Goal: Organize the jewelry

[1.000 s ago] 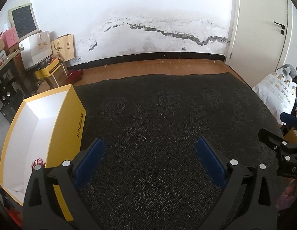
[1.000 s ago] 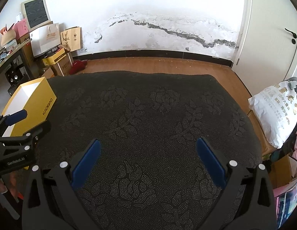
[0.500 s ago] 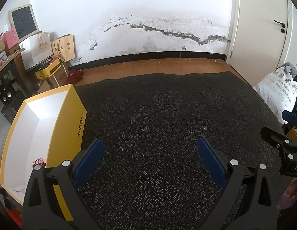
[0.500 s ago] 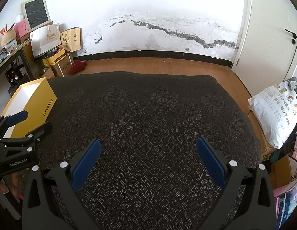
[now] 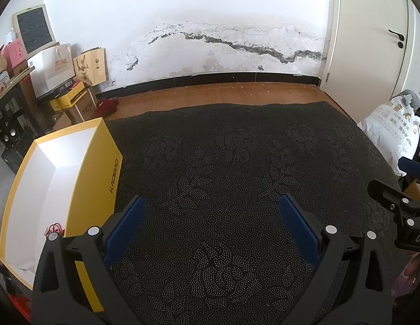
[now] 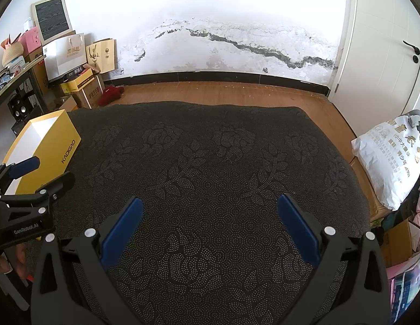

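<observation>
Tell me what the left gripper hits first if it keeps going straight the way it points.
Probably the dark patterned cloth: the open left gripper angles down toward it, with nothing between. The yellow box sits off to its left.

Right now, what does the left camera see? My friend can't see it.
The left gripper, jaws open and empty, hangs over a dark flowered cloth. An open yellow box sits to its left with something small and red inside. The right gripper peeks in at the right edge.

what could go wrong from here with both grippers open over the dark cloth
1. The red string item lies deep in the yellow box, close to its wall; the left gripper may knock the wall when reaching in.
2. The right gripper sits close beside the left one, so they might collide.
</observation>
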Tool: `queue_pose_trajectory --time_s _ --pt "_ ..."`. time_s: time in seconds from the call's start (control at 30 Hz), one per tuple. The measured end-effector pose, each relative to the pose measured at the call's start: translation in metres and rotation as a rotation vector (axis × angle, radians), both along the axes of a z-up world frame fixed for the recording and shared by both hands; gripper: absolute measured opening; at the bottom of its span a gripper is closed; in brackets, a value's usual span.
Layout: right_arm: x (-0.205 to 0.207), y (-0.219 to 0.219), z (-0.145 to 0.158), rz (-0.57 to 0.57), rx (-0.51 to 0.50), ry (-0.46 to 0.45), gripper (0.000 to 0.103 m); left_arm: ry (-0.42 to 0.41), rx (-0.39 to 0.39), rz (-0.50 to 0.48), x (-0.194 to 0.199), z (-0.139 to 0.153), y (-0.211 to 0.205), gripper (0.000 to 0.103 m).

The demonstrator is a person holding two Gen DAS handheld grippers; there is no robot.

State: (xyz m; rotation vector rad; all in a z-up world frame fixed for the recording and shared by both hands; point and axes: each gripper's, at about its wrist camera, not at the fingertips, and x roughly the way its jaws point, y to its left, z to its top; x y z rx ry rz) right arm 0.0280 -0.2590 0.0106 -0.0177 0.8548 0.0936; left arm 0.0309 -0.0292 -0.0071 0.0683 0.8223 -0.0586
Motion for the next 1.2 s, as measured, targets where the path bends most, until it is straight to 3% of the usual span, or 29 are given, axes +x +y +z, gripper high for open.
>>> queue_pose_trajectory --time_s 1.2 --pt "0.0034 -0.0007 -0.0024 0.008 0.000 0.008 0.096 0.042 -0.012 0.003 0.0076 -0.0031 0.0039 0.097"
